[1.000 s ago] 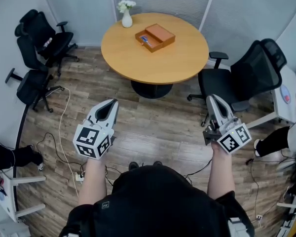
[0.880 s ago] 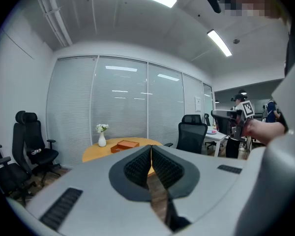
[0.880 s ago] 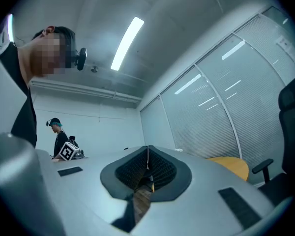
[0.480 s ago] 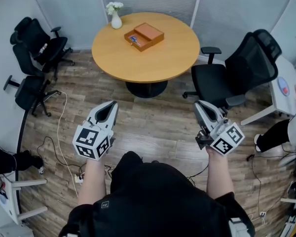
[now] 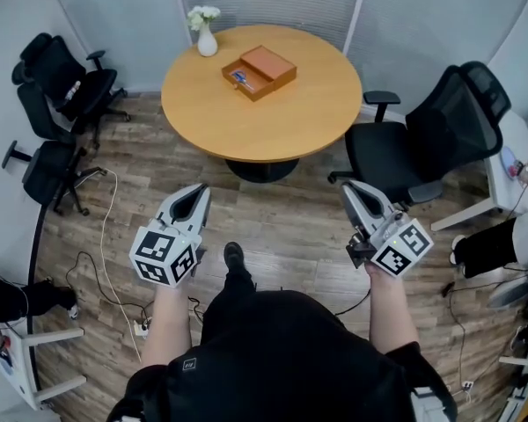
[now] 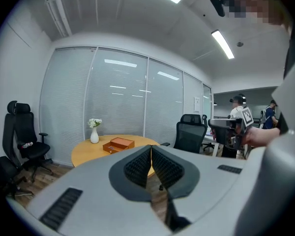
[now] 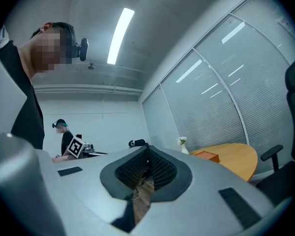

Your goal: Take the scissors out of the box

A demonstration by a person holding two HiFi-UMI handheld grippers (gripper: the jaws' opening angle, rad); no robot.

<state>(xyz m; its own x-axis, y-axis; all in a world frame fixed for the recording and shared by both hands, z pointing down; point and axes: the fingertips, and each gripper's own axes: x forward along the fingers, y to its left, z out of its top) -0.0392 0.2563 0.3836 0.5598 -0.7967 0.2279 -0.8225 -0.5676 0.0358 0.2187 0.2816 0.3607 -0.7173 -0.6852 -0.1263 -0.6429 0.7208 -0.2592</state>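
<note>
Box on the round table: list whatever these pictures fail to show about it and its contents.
- Head view: the box is far off; a bluish item in its open part is too small to identify as scissors.
- Left gripper view: box seen side-on and tiny; its wall hides the contents.
- Right gripper view: only an orange sliver of the box shows above the right gripper; inside hidden.

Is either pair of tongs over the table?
No, left tongs and right tongs are both above the floor, short of the table.
</note>
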